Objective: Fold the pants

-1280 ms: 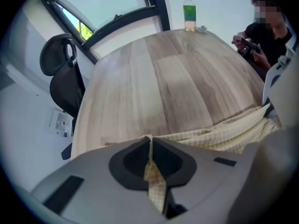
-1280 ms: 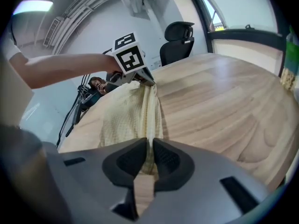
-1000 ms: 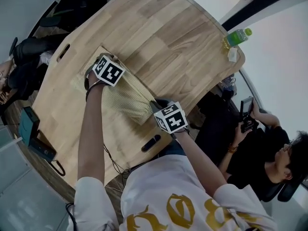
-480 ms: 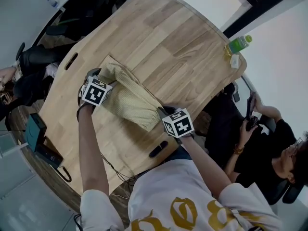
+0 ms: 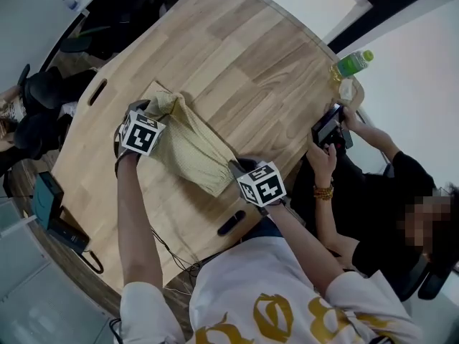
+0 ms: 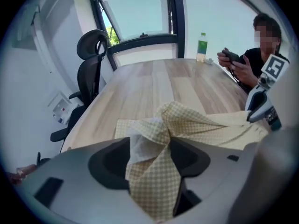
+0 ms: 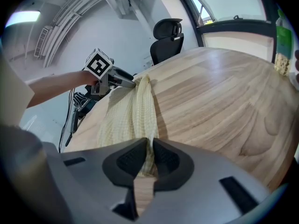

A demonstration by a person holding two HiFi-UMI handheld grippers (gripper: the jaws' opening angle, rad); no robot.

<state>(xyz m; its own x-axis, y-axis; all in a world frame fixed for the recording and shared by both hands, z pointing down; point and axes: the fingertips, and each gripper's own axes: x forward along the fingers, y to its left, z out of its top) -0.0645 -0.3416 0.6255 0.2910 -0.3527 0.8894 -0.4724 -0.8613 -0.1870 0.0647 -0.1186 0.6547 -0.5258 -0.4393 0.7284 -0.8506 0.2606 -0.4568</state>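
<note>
The pale yellow checked pants [image 5: 190, 145] lie folded in a long strip on the wooden table [image 5: 251, 63]. My left gripper [image 5: 152, 108] is at their far left end, where the cloth is bunched into a peak [image 6: 196, 122]. Its jaws have just been closing and still stand wide, so the gripper [image 6: 149, 157] is open with loose fabric lying between them. My right gripper [image 5: 233, 165] is at the near end, shut [image 7: 147, 160] on a thin fold of the pants [image 7: 128, 113]. Each gripper shows in the other's view: the left gripper [image 7: 126, 81] and the right gripper [image 6: 259, 108].
A green bottle [image 5: 351, 63] stands at the table's far right corner. A seated person holds a phone [image 5: 330, 127] close to the right edge. A dark box [image 5: 44, 196] sits at the left edge, a black slot [image 5: 231, 223] near the front edge. An office chair [image 6: 93, 50] stands beyond the table.
My left gripper has shifted toward the table's left edge, and the cloth at that end is now bunched up. The seated person has raised the phone. My right gripper has stayed put.
</note>
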